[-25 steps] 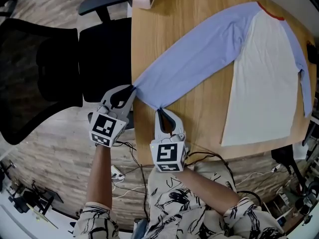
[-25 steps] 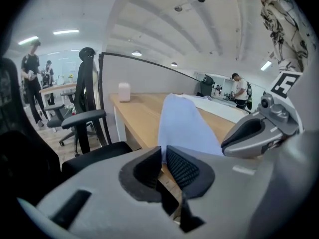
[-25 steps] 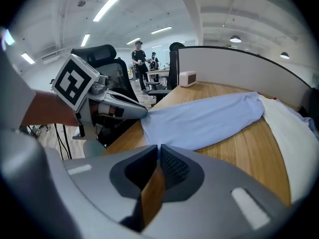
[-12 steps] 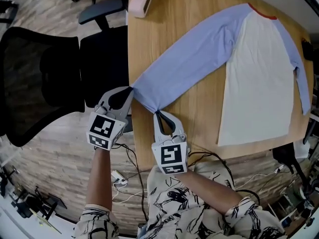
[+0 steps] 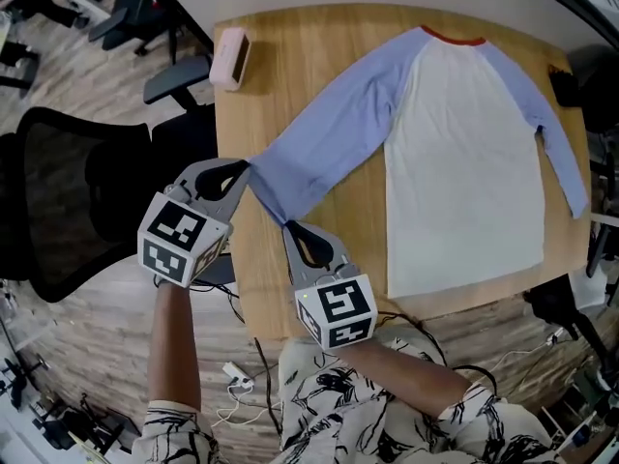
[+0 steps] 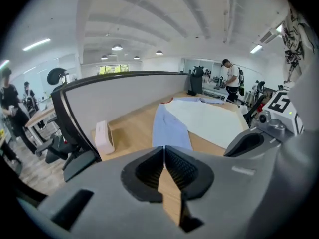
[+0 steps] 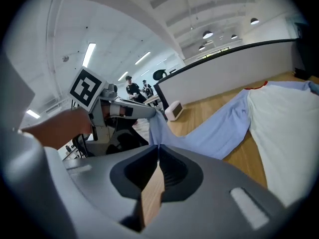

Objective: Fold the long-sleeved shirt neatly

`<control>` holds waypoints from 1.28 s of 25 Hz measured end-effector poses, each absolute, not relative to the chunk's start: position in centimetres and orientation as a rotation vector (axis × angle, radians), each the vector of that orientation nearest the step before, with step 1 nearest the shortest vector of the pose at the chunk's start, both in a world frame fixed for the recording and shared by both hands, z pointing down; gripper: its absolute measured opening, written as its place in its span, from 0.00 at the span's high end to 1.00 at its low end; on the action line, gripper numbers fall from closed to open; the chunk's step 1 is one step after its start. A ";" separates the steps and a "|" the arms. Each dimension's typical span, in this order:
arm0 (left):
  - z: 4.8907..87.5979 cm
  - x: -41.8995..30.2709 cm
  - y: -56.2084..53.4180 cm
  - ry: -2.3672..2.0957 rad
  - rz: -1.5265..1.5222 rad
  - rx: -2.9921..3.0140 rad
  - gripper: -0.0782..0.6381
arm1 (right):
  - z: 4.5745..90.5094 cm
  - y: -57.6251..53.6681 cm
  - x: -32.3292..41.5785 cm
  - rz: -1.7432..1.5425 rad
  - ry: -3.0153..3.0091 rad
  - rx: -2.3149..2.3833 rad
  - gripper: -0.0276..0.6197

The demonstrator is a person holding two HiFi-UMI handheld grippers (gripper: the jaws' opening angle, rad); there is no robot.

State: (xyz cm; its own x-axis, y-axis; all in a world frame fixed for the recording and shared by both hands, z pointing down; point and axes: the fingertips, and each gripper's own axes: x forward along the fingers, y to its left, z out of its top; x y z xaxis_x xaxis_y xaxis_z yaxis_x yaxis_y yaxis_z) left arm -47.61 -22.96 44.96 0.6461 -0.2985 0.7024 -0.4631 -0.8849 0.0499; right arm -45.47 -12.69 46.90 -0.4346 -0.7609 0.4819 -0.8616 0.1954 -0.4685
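Observation:
A long-sleeved shirt [image 5: 455, 162] with a white body, light blue sleeves and a red collar lies spread on the wooden table [image 5: 290, 56]. One blue sleeve [image 5: 329, 133] stretches toward the near left corner. My left gripper [image 5: 247, 167] is shut on one corner of that sleeve's cuff. My right gripper [image 5: 285, 225] is shut on the cuff's other corner. In the left gripper view the jaws [image 6: 163, 148] meet with the sleeve [image 6: 169, 128] running ahead. In the right gripper view the jaws [image 7: 158, 146] pinch blue cloth, and the sleeve [image 7: 219, 128] sags back to the table.
A pale pink box [image 5: 229, 58] stands at the table's far left corner. A black office chair [image 5: 87, 191] is left of the table, close to my left gripper. A dark object [image 5: 566, 85] sits by the far right edge. Cables lie on the floor below.
Both grippers have risen with the cuff pinched between them, lifting the sleeve end off the table. The head view has pulled back and now takes in the whole shirt.

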 end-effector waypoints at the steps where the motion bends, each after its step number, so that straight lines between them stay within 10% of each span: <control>1: 44.0 -46.2 -23.2 -0.616 1.085 2.655 0.87 | 45.9 -12.8 -44.4 1.071 -2.335 1.592 0.92; 32: 28.6 -10.5 -24.3 -0.584 1.243 2.941 0.87 | 32.3 -14.9 -12.9 1.220 -2.623 1.810 0.92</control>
State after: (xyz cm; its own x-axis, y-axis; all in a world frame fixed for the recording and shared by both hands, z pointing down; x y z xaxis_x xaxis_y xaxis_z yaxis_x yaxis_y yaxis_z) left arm -10.49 -24.34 28.60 0.6429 -0.3648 0.6735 -0.2852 -0.9301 -0.2315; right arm -12.88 -14.86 32.34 -0.4113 -0.8962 0.1666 -0.7050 0.1969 -0.6813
